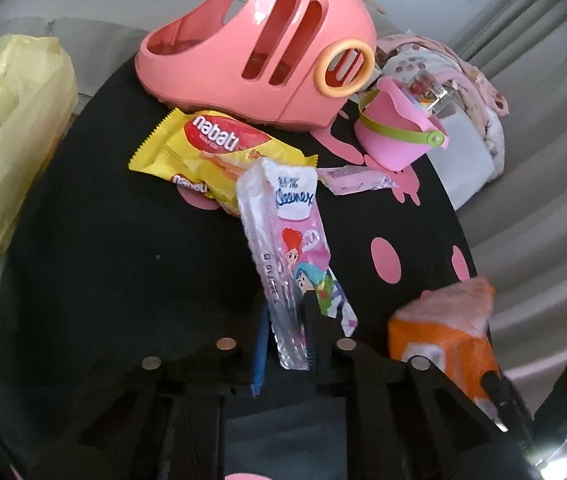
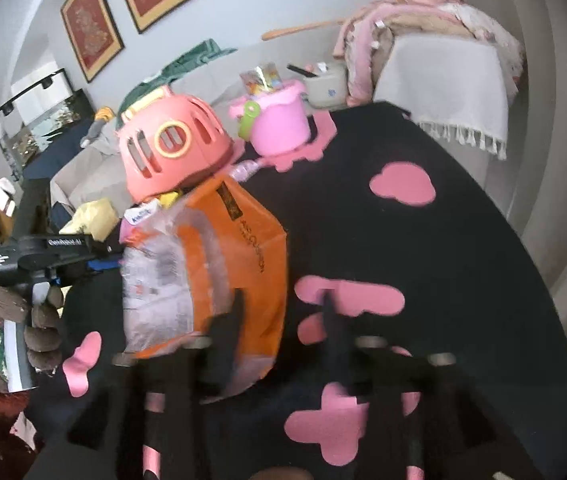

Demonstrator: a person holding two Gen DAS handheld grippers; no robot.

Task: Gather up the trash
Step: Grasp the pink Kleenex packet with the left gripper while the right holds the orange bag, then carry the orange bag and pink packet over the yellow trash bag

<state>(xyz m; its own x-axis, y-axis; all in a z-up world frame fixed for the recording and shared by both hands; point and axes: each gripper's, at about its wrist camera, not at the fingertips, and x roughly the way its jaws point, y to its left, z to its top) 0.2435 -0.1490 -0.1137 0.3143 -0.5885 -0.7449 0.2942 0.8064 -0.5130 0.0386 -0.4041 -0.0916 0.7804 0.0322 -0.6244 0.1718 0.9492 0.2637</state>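
My left gripper [image 1: 287, 312] is shut on a pink Kleenex tissue wrapper [image 1: 287, 236] and holds it over the black table. A yellow Nabati wafer wrapper [image 1: 219, 152] and a small pink sachet [image 1: 357, 178] lie behind it. An orange plastic bag [image 1: 443, 340] stands at the right; in the right wrist view the orange plastic bag [image 2: 239, 256] stands open-mouthed to the left. My right gripper [image 2: 283, 312] is open, its left finger against the bag's side, its right finger over the cloth. The left gripper's body [image 2: 39, 256] shows at the left there.
A pink slotted basket [image 1: 259, 48] lies on its side at the back of the table [image 1: 103, 248], with a small pink pail [image 1: 395, 128] to its right. A yellow bag [image 1: 7, 152] is at the left. A draped chair [image 2: 443, 92] stands behind.
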